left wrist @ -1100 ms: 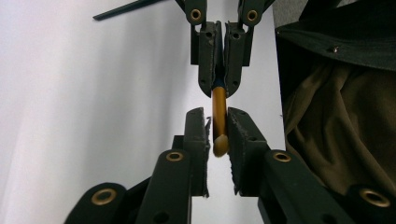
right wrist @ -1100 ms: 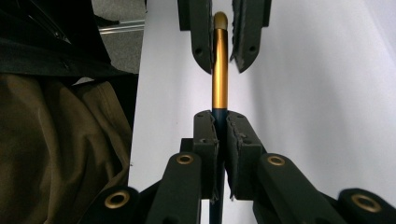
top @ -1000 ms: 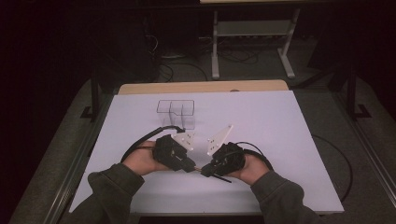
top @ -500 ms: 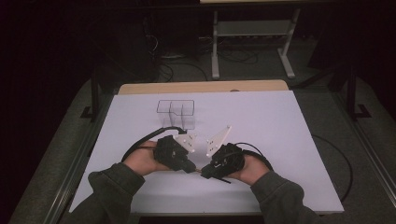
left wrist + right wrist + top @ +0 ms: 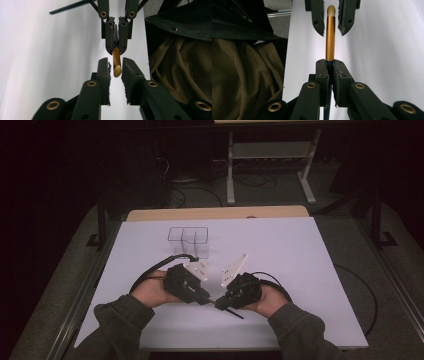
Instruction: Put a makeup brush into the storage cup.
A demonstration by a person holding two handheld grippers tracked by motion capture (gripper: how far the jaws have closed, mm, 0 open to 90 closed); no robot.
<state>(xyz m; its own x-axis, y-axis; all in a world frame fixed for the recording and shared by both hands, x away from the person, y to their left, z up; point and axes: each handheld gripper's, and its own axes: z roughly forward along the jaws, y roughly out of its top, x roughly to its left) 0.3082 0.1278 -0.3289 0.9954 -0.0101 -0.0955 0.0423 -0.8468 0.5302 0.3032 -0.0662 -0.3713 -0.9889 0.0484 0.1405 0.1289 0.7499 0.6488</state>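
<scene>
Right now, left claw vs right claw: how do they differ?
The right claw is shut on the makeup brush, clamping its handle; the left claw is open, its jaws apart on either side of the brush tip without touching it. In the high view the right claw carries the brush and the left claw carries nothing. Both are black, hand-held and point at each other.

Dim high view, black at upper left and right of the frame; white tabletop (image 5: 280, 245) the lone bright area, soft shadows under the hands at lower centre. Gripper views brighter, tabletop glare washing out left and right sides. Nearest jaw links at bottom edges blurred; gold-handled brush (image 5: 330, 35) fairly sharp.
</scene>
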